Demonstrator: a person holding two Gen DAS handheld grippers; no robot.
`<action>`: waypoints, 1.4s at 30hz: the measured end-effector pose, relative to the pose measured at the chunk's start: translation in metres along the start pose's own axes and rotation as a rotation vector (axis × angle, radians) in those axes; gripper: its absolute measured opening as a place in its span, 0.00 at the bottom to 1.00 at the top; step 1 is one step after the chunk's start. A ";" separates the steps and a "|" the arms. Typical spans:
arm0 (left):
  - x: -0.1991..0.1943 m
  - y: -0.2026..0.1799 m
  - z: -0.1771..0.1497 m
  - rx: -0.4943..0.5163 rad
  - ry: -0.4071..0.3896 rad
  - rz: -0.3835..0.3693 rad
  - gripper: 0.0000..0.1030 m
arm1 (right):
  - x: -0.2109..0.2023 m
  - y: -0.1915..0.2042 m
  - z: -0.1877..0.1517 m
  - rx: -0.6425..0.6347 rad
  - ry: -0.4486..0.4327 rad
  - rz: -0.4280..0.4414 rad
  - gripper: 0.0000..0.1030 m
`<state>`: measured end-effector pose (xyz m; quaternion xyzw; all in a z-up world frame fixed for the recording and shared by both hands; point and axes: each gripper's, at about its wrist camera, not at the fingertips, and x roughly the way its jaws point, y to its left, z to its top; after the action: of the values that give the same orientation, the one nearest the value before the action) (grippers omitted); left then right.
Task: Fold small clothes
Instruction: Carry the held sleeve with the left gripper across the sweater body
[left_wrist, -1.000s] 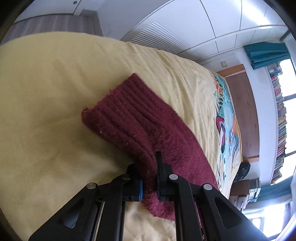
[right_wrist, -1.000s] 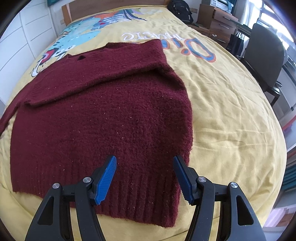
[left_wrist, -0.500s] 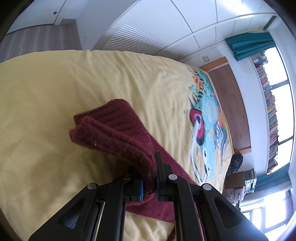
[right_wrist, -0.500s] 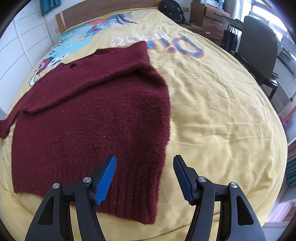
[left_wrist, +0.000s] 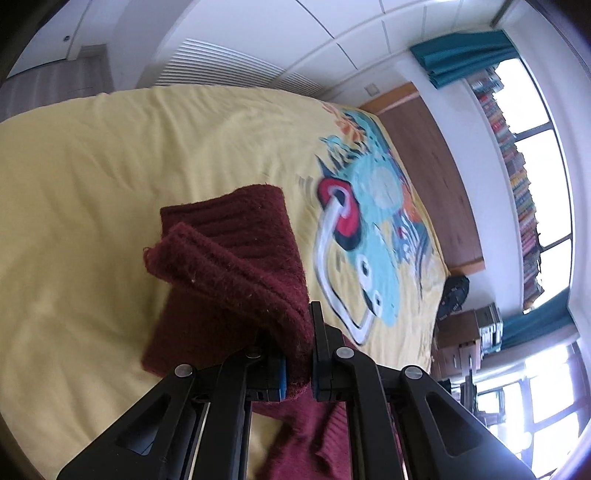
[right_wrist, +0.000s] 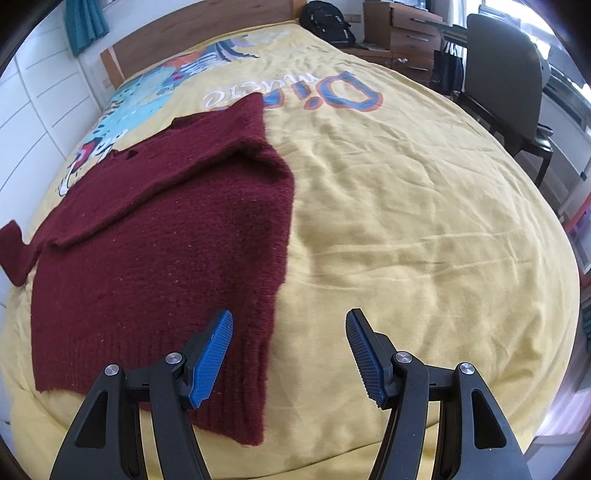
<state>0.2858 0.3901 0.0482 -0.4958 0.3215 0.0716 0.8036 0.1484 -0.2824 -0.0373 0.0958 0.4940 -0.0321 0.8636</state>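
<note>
Sleeve of the dark red knitted sweater (left_wrist: 236, 266) sits pinched in my left gripper (left_wrist: 297, 363), lifted off the yellow printed bedspread (right_wrist: 406, 206). My right gripper (right_wrist: 290, 354) has its jaws spread wide, empty, above the sweater's hem edge.

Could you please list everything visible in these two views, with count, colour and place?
sweater: one, dark red, spread on the bed, its right sleeve folded across the chest, its left sleeve cuff lifted
bedspread: one, yellow with a cartoon print, covering the bed
headboard: one, brown wood, far end of the bed
backpack: one, black, beside the headboard
drawers: one unit, brown wood, right of the backpack
chair: one, dark grey, right of the bed
curtains: teal, by the windows
left tongs: black, shut on the sleeve cuff
right tongs: black with blue pads, open above the sweater's right hem edge
</note>
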 end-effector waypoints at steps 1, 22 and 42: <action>0.004 -0.009 -0.005 0.010 0.008 -0.008 0.06 | 0.000 -0.004 -0.001 0.005 0.000 0.004 0.64; 0.103 -0.145 -0.129 0.181 0.214 -0.135 0.06 | 0.006 -0.053 -0.004 0.073 0.004 0.045 0.64; 0.157 -0.219 -0.273 0.365 0.446 -0.162 0.06 | 0.010 -0.073 -0.012 0.126 0.008 0.076 0.64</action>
<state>0.3819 0.0189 0.0379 -0.3709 0.4570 -0.1625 0.7920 0.1323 -0.3516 -0.0610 0.1686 0.4905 -0.0298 0.8545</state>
